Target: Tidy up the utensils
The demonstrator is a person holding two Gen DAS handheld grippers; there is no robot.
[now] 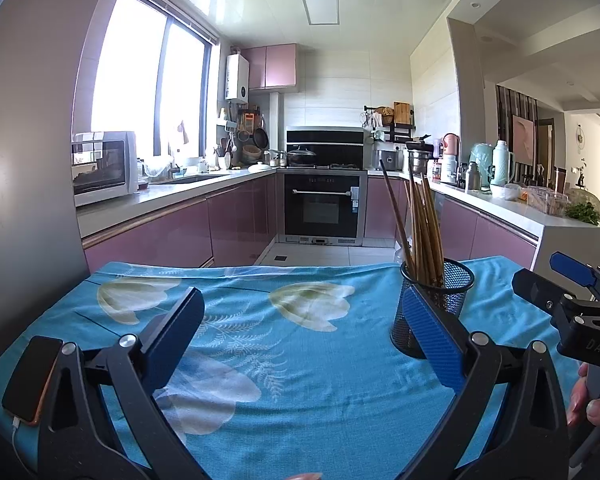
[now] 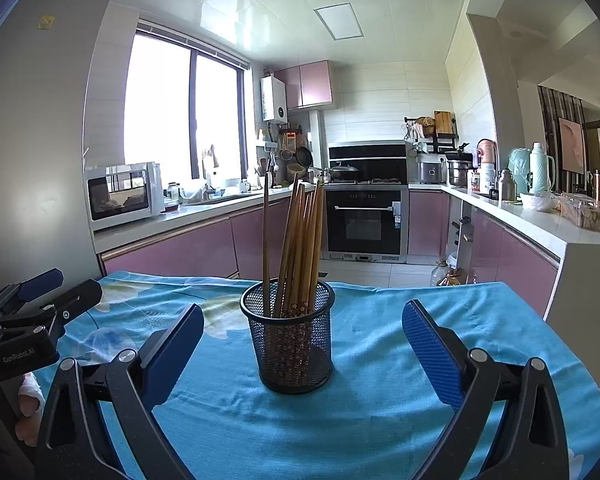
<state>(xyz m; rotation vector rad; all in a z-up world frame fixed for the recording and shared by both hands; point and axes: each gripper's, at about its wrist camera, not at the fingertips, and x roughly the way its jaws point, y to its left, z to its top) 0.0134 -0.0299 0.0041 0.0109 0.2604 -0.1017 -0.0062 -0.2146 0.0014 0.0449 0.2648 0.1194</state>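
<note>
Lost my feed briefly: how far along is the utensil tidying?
Looks done: the chopsticks stand in the mesh holder on the blue tablecloth. In hand: nothing; the left gripper and right gripper are open. Left: no loose utensils visible.

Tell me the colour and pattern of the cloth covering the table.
Turquoise-blue tablecloth printed with pale cream flowers and white fern leaves; clearest in the left wrist view.

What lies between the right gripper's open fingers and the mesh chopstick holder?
Only bare blue floral cloth. In the right wrist view the right gripper stands open with the mesh holder of chopsticks centred ahead of it, untouched.
</note>
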